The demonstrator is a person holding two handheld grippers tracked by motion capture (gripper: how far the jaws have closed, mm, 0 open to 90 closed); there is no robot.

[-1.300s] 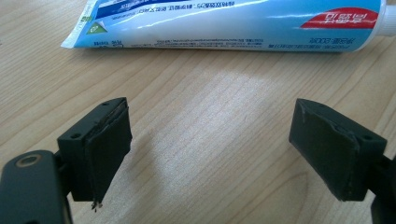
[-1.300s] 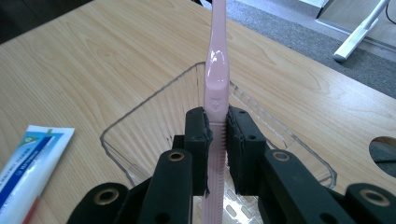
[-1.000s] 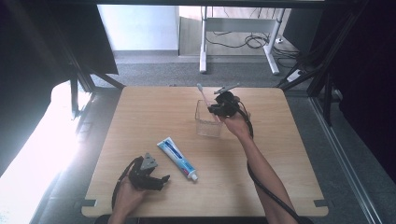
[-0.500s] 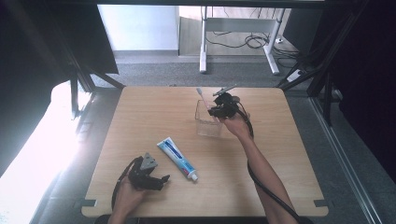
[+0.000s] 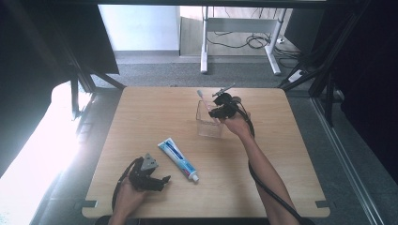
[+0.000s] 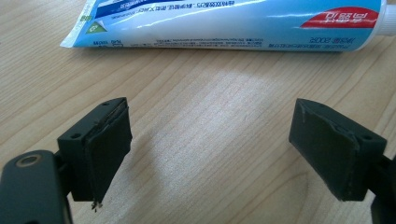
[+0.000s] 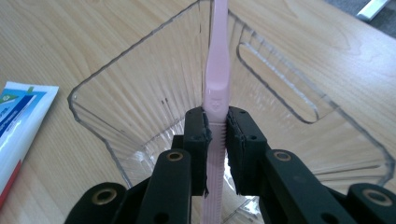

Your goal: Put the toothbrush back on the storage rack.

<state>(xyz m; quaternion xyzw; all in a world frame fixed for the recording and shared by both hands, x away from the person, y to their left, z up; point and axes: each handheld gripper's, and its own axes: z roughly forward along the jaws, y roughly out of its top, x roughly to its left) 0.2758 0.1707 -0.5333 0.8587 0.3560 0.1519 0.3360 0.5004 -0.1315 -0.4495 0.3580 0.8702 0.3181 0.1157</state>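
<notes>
A clear plastic cup (image 5: 209, 123) stands at the far middle of the wooden table (image 5: 281, 154). My right gripper (image 5: 217, 111) hovers over its right rim, shut on a pale pink toothbrush (image 7: 215, 88) whose handle runs between the pads and reaches across the open cup (image 7: 154, 93). The brush's far end (image 5: 200, 94) sticks up past the cup. A blue and white toothpaste tube (image 5: 179, 159) lies flat near the front, cap toward the front right. My left gripper (image 5: 162, 180) rests low just left of it, jaws wide apart over bare wood, the tube (image 6: 224, 23) lying across beyond them.
The table's front edge (image 5: 202, 216) runs close under my left hand. Beyond the far edge is grey floor with a white desk frame (image 5: 239, 37) and cables. Dark stands (image 5: 328, 79) flank the table's right side.
</notes>
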